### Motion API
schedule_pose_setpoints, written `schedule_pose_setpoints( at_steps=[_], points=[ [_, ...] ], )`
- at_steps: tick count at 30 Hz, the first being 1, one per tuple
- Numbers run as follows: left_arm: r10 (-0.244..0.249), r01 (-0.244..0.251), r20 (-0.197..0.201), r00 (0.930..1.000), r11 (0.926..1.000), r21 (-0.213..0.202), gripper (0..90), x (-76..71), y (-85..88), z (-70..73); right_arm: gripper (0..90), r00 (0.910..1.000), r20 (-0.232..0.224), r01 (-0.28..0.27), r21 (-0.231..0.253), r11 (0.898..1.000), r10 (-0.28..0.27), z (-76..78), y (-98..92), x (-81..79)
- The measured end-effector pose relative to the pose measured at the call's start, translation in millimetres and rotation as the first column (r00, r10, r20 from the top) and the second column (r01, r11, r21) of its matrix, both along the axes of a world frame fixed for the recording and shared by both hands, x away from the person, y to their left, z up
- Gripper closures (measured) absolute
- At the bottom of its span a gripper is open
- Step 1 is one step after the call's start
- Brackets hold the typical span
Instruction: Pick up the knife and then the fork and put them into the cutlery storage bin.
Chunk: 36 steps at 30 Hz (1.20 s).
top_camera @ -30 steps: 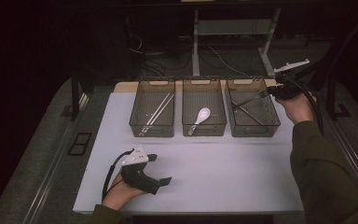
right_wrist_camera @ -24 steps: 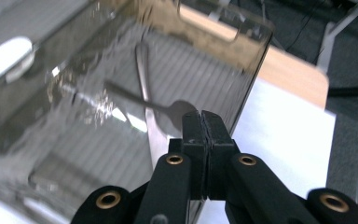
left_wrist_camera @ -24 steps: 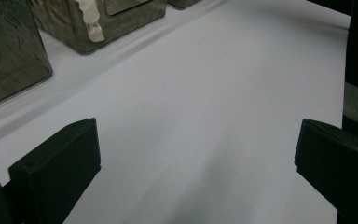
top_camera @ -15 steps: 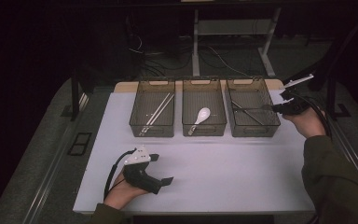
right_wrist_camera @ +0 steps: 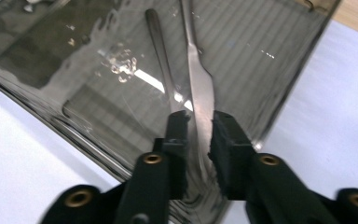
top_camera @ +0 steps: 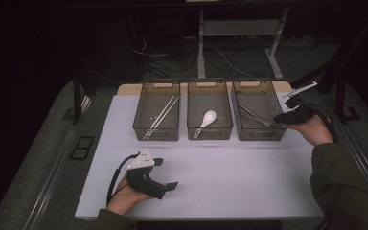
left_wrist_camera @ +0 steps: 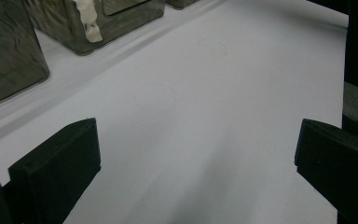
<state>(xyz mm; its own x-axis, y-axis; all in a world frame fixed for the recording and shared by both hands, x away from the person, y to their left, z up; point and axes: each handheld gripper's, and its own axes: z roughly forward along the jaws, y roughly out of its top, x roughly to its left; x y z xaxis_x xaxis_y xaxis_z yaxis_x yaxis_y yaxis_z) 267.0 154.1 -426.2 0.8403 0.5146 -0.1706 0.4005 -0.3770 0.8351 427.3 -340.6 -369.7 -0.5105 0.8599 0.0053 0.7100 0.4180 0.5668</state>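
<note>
While the left gripper (top_camera: 165, 178) rests where it was on the white mat (top_camera: 230, 167), jaws wide apart over bare surface, the right gripper (top_camera: 280, 117) has sunk from above the right bin (top_camera: 258, 135) to its right wall. Its jaws have just been opening a little. A metal utensil (right_wrist_camera: 200, 93) lies in that bin with its flat handle running up between the pads (right_wrist_camera: 179, 130), seemingly touching the right one; whether they still pinch it is unclear.

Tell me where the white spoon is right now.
High view: the white spoon lies in the middle bin, between the chopstick bin on its left and the metal-cutlery bin.
</note>
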Motion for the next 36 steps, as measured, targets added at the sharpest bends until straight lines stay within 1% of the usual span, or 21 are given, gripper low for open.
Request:
schedule_pose_setpoints(
  at_steps=[4, 6, 10, 11, 12, 14, 16, 17, 19, 21, 22, 23, 25, 27, 29, 32, 35, 36],
  points=[
    [0.004, -0.004, 0.001, 1.0000, 1.0000, -0.001, 0.0, -0.4, 1.3, 0.1, 66.1, 0.9999, 0.010, -0.007, 0.014, 1.000, 0.007, -0.8, 5.5, 2.1],
    [0.005, -0.005, 0.000, 1.0000, 1.0000, -0.001, 0.0, -0.6, 1.9, 0.2, 61.0, 0.9998, 0.017, -0.003, 0.027, 1.000, 0.003, -1.1, 6.7, 3.0],
    [0.011, -0.011, 0.001, 0.9999, 0.9999, -0.004, 0.0, -0.5, 2.8, 0.2, 49.3, 0.9995, 0.030, -0.014, 0.080, 0.997, 0.011, 0.0, 8.2, 3.7],
    [0.011, -0.011, 0.002, 0.9999, 0.9999, -0.002, 0.0, -0.3, 3.4, 0.5, 46.1, 0.9991, 0.040, -0.019, 0.100, 0.995, 0.015, 0.6, 8.4, 3.4],
    [0.012, -0.012, 0.002, 0.9999, 0.9999, -0.004, 0.0, -0.1, 3.9, 0.7, 43.9, 0.9991, 0.041, -0.014, 0.112, 0.994, 0.010, 1.2, 8.5, 3.2],
    [0.019, -0.019, 0.002, 0.9998, 0.9998, -0.007, 0.0, 0.4, 4.8, 1.1, 39.4, 0.9980, 0.062, -0.021, 0.141, 0.990, 0.012, 2.4, 7.5, 2.8],
    [0.023, -0.023, 0.000, 0.9997, 0.9997, -0.010, 0.0, 1.0, 5.7, 1.6, 36.4, 0.9969, 0.078, -0.022, 0.163, 0.986, 0.010, 4.3, 6.6, 1.5],
    [0.027, -0.027, 0.000, 0.9996, 0.9995, -0.014, 0.0, 1.2, 5.6, 1.7, 35.1, 0.9955, 0.094, -0.028, 0.181, 0.983, 0.011, 5.5, 5.8, 0.6],
    [0.027, -0.027, 0.001, 0.9996, 0.9996, -0.012, 0.0, 2.3, 5.9, 2.7, 31.7, 0.9943, 0.105, -0.037, 0.201, 0.979, 0.016, 7.0, 5.1, -0.7],
    [0.029, -0.029, 0.005, 0.9996, 0.9995, -0.015, 0.0, 4.3, 5.9, 3.1, 29.0, 0.9926, 0.120, -0.048, 0.227, 0.973, 0.022, 8.2, 4.2, -2.5],
    [0.029, -0.029, 0.003, 0.9996, 0.9995, -0.012, 0.0, 4.8, 6.0, 3.4, 28.1, 0.9910, 0.131, -0.058, 0.248, 0.967, 0.026, 8.7, 3.7, -3.9],
    [0.029, -0.029, 0.006, 0.9996, 0.9995, -0.011, 0.0, 5.2, 6.2, 3.3, 26.5, 0.9891, 0.145, -0.063, 0.259, 0.964, 0.026, 9.1, 3.8, -5.4],
    [0.032, -0.032, 0.005, 0.9995, 0.9994, -0.011, 0.0, 5.6, 7.2, 3.4, 25.4, 0.9867, 0.160, -0.067, 0.261, 0.963, 0.025, 10.2, 4.6, -8.2],
    [0.034, -0.033, 0.008, 0.9994, 0.9994, -0.012, 0.0, 6.3, 8.1, 3.1, 22.2, 0.9830, 0.182, -0.075, 0.261, 0.962, 0.027, 11.2, 6.5, -12.2],
    [0.036, -0.036, 0.005, 0.9993, 0.9993, -0.013, 0.0, 6.3, 9.4, 3.2, 19.5, 0.9792, 0.200, -0.085, 0.270, 0.959, 0.031, 11.9, 8.4, -16.5],
    [0.039, -0.039, 0.008, 0.9992, 0.9991, -0.017, 0.0, 6.0, 11.1, 3.5, 18.9, 0.9746, 0.222, -0.095, 0.275, 0.957, 0.033, 12.3, 11.8, -23.3],
    [0.039, -0.039, 0.009, 0.9992, 0.9991, -0.018, 0.0, 5.6, 12.0, 3.7, 17.4, 0.9724, 0.230, -0.109, 0.292, 0.950, 0.041, 12.3, 14.2, -29.6],
    [0.038, -0.038, 0.010, 0.9992, 0.9991, -0.017, 0.0, 5.5, 12.3, 3.8, 17.1, 0.9698, 0.238, -0.124, 0.301, 0.946, 0.052, 12.3, 14.9, -32.8]
  ],
)
